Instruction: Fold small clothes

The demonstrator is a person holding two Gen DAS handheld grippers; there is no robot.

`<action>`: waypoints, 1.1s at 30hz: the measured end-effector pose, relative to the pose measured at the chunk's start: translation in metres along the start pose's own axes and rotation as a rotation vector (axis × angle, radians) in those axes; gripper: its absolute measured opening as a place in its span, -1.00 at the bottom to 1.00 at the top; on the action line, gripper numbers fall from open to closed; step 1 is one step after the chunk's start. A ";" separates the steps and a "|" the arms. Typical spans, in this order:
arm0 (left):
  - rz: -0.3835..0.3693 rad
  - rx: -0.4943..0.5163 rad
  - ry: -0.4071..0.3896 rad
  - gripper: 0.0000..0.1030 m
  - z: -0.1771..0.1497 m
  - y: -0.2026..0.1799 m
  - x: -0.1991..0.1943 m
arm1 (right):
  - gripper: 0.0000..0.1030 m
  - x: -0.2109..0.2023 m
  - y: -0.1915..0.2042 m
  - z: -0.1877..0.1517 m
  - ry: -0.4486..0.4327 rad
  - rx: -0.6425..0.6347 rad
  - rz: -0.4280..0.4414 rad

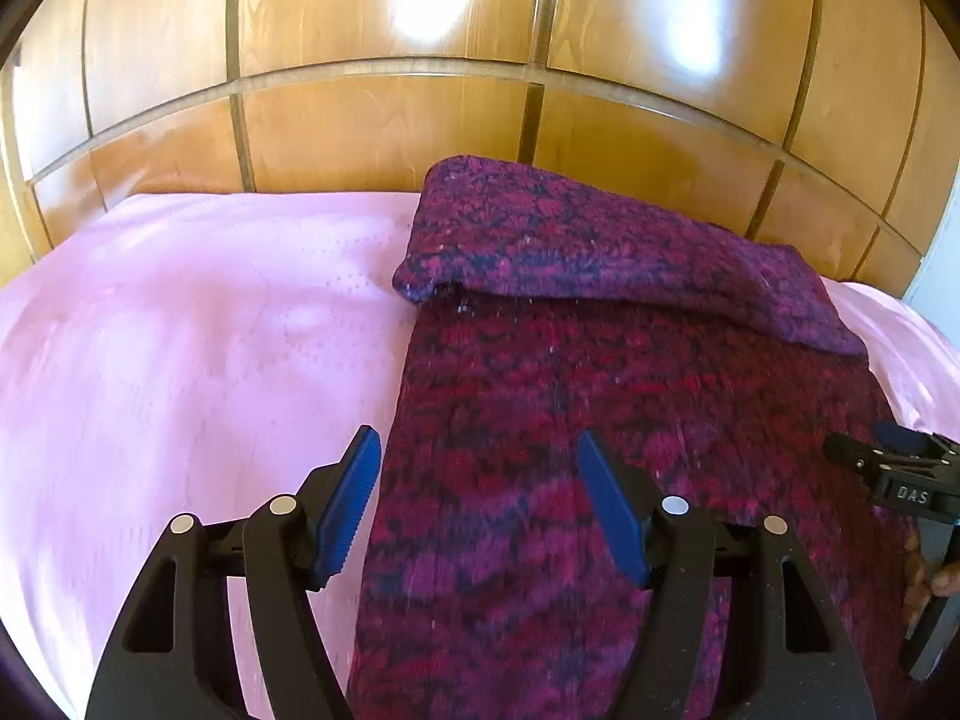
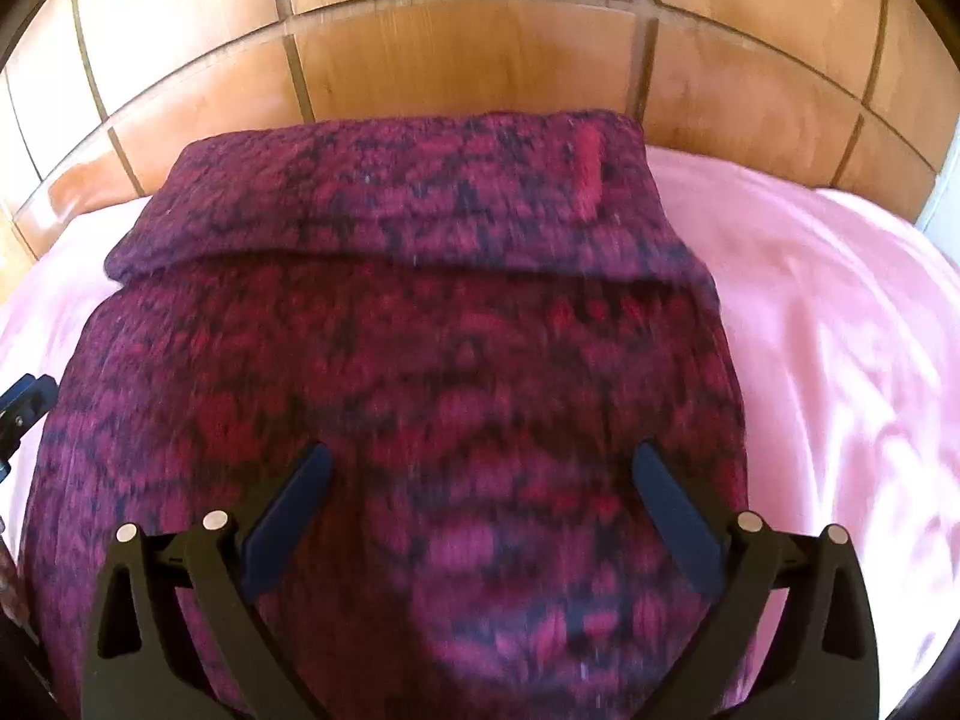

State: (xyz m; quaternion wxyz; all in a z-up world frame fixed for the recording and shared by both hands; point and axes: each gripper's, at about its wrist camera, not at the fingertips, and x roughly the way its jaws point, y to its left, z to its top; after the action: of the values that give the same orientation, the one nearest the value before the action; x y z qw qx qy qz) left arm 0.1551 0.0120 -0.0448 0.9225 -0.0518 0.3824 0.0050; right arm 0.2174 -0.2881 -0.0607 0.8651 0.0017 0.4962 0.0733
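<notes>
A dark red and purple knitted garment (image 1: 600,408) lies flat on a pink sheet (image 1: 180,330); its far end is folded back over itself as a thick band (image 1: 600,240). My left gripper (image 1: 480,450) is open and empty, hovering over the garment's left edge, one finger over the sheet. My right gripper (image 2: 480,456) is open and empty above the middle of the garment (image 2: 420,360), whose folded band (image 2: 408,198) lies ahead. The right gripper also shows at the right edge of the left wrist view (image 1: 888,462).
A wooden panelled headboard (image 1: 390,120) rises just behind the sheet, also in the right wrist view (image 2: 468,60). Wrinkled pink sheet (image 2: 840,330) extends right of the garment. The left gripper's tip (image 2: 24,402) shows at the left edge.
</notes>
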 end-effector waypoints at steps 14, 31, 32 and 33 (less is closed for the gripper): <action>-0.005 0.005 -0.066 0.30 0.058 -0.006 0.025 | 0.27 -0.021 -0.007 0.049 -0.161 0.113 0.045; 0.043 -0.074 0.111 0.34 0.056 0.007 0.085 | 0.65 0.030 0.005 0.072 -0.098 -0.029 -0.101; 0.038 -0.072 0.106 0.34 0.050 0.009 0.076 | 0.73 0.024 0.005 0.069 -0.105 -0.035 -0.099; 0.030 -0.073 0.105 0.34 0.045 0.011 0.070 | 0.73 0.018 0.004 0.064 -0.113 -0.042 -0.100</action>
State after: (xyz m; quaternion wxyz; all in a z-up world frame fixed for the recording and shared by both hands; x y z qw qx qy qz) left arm 0.2356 0.0255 -0.0635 0.8985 -0.0796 0.4307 0.0302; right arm 0.2814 -0.2772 -0.0434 0.8941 -0.0371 0.4445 0.0401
